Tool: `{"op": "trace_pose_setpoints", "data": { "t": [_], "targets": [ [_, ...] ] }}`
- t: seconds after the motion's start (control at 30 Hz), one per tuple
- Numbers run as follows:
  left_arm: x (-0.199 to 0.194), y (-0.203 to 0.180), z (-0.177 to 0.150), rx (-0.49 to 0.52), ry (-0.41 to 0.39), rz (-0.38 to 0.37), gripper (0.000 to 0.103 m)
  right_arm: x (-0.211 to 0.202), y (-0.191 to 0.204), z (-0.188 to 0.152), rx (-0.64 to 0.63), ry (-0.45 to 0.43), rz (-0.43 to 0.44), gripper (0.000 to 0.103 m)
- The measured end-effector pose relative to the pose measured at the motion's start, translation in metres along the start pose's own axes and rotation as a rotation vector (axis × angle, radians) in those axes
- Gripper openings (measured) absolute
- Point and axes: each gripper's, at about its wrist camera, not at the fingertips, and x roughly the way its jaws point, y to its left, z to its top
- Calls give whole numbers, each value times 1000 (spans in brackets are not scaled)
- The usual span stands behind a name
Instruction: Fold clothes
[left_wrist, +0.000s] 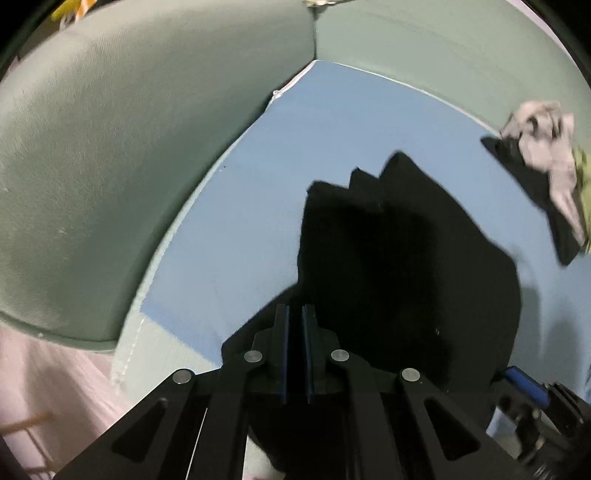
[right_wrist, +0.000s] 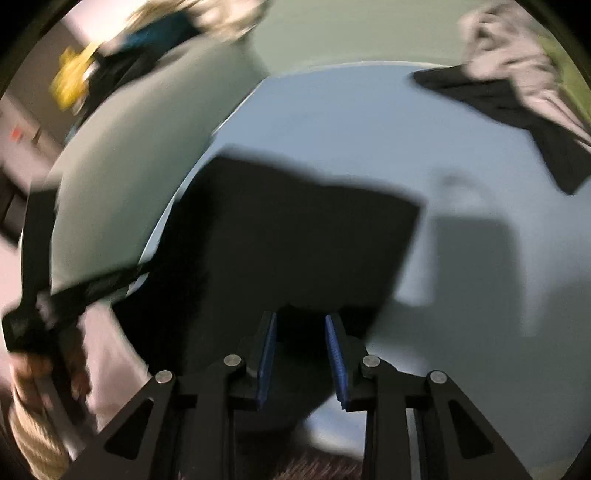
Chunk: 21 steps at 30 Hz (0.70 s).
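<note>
Black garment (left_wrist: 406, 258) between hand-held gripper (left_wrist: 295, 317) fingers

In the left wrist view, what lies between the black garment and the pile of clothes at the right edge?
Only bare blue sheet. In the left wrist view, nothing lies between the black garment and the pile; the right wrist view shows the same gap.

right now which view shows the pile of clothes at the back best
The left wrist view: the pile of clothes is fairly sharp there, grey cloth on a black piece, at the right edge. The right wrist view shows the same pile at upper right, but smeared by blur.
</note>
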Motion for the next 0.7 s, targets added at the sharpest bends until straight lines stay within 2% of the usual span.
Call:
{"op": "trace_pose_setpoints", "data": {
  "t": [0.03,0.1,0.23,0.3,0.37,0.47,0.6,0.7],
  "targets": [
    [4,2,-1,-5,10,5,9,1,6,-6,-44,-13,-44,31],
    [16,11,-1,-34,30,14,9,8,7,-11,-61,0,-79,31],
    [28,28,-3,-69,29,39,9,16,-3,-22,-62,19,-78,32],
    [35,33,-3,-62,32,99,9,16,-6,-27,-71,29,-80,36],
    [38,37,-4,-69,32,101,9,18,-9,-31,-58,38,-69,36],
    [38,41,-5,-72,38,102,9,21,-6,-33,-71,35,-96,36],
    [26,51,-14,-106,27,119,9,18,-1,-34,-80,46,-126,36],
    [-10,49,-36,-92,-14,67,9,4,4,-37,-74,63,-141,34]
  ]
}}
